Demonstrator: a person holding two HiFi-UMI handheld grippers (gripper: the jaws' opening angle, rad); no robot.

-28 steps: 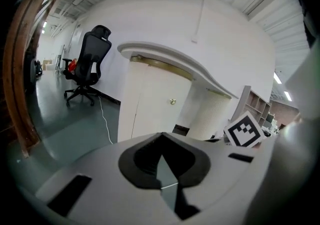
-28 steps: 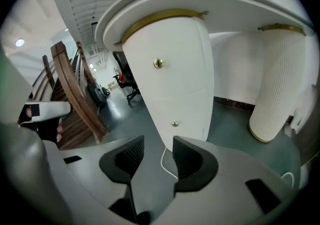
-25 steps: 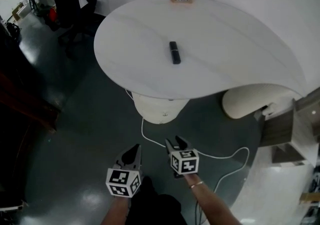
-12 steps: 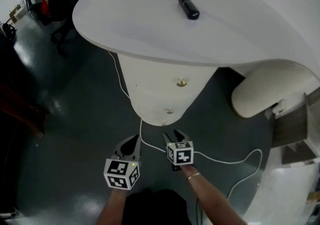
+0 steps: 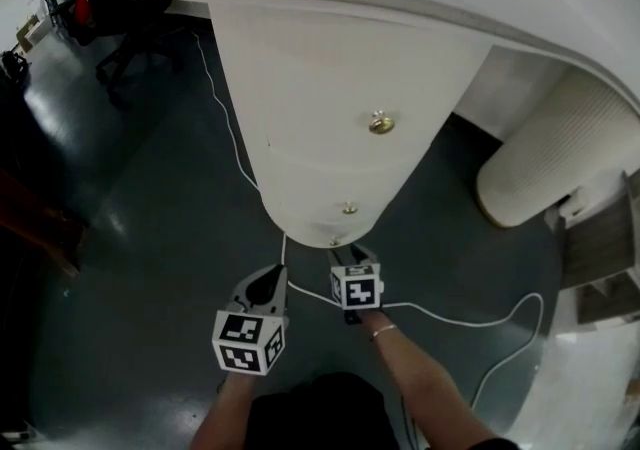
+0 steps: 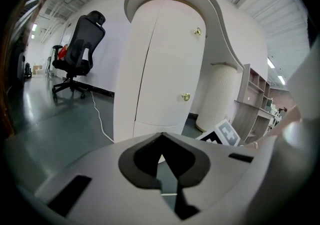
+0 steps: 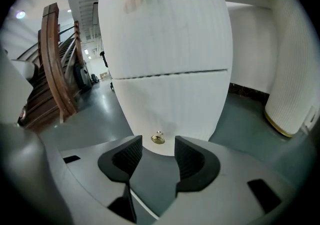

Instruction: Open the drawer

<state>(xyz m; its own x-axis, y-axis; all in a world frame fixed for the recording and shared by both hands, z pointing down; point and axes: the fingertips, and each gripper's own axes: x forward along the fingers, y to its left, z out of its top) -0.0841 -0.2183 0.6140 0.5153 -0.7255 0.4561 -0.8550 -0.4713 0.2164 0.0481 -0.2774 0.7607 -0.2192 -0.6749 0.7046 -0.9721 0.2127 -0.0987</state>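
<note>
In the head view, the left gripper and right gripper hang low before a white cabinet, near its lower drawer. In the left gripper view, the jaws are together and empty. In the right gripper view, the jaws have just been opening and stand wide apart with nothing between them; a brass knob sits just beyond them.

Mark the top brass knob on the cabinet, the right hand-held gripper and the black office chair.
top brass knob (image 5: pixel 380 122): head view, on the knob's round face.
right hand-held gripper (image 7: pixel 157 151): right gripper view, midway between its open fingertips.
black office chair (image 6: pixel 79 54): left gripper view, on the backrest.
</note>
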